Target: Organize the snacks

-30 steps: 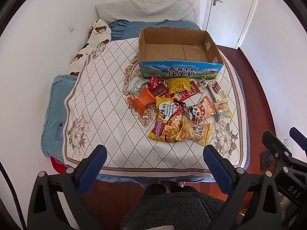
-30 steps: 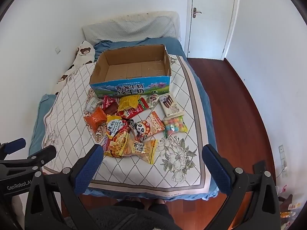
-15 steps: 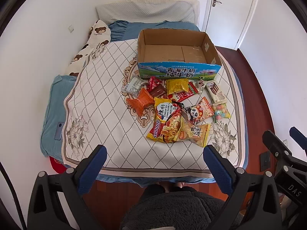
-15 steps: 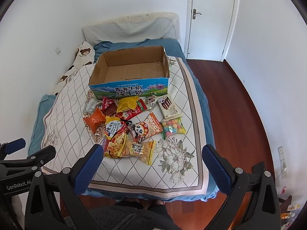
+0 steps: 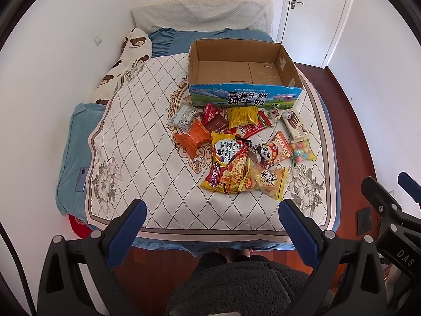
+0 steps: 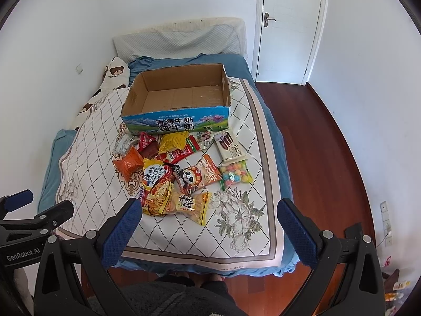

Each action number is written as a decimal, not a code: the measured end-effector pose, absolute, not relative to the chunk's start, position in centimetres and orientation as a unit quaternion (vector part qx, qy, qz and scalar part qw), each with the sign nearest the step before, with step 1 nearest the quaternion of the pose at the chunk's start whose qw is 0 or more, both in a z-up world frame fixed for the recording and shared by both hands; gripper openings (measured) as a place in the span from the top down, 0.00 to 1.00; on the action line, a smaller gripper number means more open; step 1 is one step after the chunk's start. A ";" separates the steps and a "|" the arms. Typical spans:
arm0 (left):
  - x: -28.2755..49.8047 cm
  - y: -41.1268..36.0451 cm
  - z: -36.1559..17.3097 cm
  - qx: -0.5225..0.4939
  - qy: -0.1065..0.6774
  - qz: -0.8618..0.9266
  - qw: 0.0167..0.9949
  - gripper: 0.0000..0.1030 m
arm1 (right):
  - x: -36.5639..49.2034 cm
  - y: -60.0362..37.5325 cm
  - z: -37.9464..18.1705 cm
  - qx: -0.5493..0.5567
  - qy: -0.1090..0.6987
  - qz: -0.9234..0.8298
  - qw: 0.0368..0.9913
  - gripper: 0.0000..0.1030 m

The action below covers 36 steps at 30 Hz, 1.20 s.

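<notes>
Cardboard, brown inside and printed blue on its front, makes up the open box (image 5: 242,73) that sits empty toward the head of the bed (image 5: 147,137), with the whole heap of snacks (image 5: 236,144) spread on the quilt just in front of it. Over the last second very little has altered: both views have drifted back a touch, so the bed sits slightly smaller and further off in frame, while no packet has shifted and nothing has gone into the box. That reads as the task still at its start, the person standing at the foot of the bed and not yet reaching in. The left gripper (image 5: 210,212) has its blue-padded fingers (image 5: 126,230) spread wide, holding nothing and touching nothing, well short of the snacks. The right gripper (image 6: 208,212) is the same, fingers (image 6: 296,233) fully parted and empty, hanging above the near edge of the quilt. Nearest to either tool are the yellow noodle pack (image 5: 229,168) and the pale yellow bag (image 5: 268,181) touching it, which look like the likeliest first picks, with the box well beyond them.
</notes>
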<state>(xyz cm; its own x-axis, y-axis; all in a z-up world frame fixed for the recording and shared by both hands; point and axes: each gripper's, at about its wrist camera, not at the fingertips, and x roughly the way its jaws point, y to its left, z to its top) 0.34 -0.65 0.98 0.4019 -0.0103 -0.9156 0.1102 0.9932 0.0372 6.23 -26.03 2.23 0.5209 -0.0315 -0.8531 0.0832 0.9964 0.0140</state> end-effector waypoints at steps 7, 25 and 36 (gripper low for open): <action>0.3 -0.6 1.0 0.046 0.545 -0.036 0.837 0.00 | 6.1 -26.0 2.3 0.027 0.486 -0.032 0.873 0.00; 0.2 -1.0 1.4 0.040 0.542 -0.037 0.838 0.00 | 6.0 -25.9 2.4 0.022 0.485 -0.031 0.874 0.00; 0.1 -0.9 1.3 0.040 0.541 -0.037 0.839 0.00 | 6.2 -26.1 2.3 0.023 0.485 -0.032 0.874 0.00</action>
